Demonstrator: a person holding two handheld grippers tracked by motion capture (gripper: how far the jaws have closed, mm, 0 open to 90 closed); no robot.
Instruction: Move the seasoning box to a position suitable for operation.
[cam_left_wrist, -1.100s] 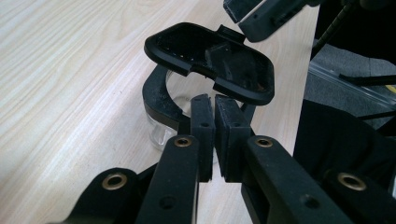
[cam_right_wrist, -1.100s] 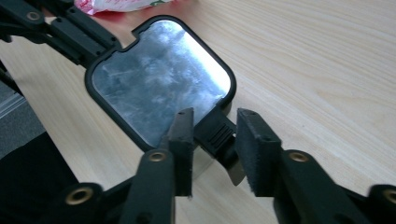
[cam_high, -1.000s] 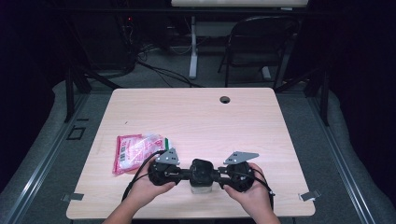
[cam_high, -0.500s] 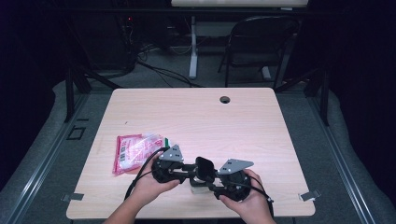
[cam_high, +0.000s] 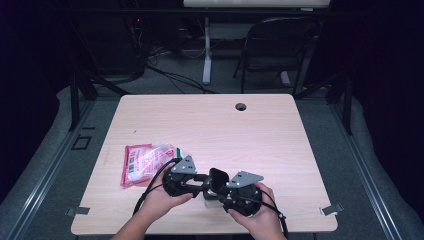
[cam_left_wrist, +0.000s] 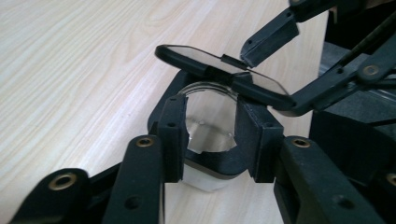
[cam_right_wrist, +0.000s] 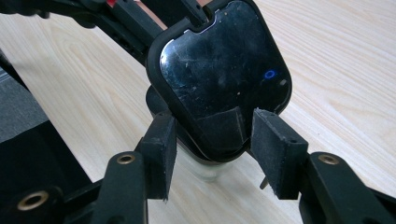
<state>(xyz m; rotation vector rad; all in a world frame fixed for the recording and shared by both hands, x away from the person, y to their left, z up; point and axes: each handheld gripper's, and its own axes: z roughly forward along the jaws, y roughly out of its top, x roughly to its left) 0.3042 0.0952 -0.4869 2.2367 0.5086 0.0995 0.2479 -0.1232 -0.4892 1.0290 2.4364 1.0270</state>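
Here I see the pale wooden counter, with a red-and-clear packet lying at its left. Near the front edge, between my two tools, stands a small clear container whose hinged black lid is tilted up. My left hand-held gripper has just been opening, its jaws flanking the container loosely. My right hand-held gripper stands wide apart beside the lid's hinge, pressing nothing.

Your grippers crowd the lower centre around the clear container with its raised black lid; the red snack packet blocks the left, while the tabletop above and right lies open.
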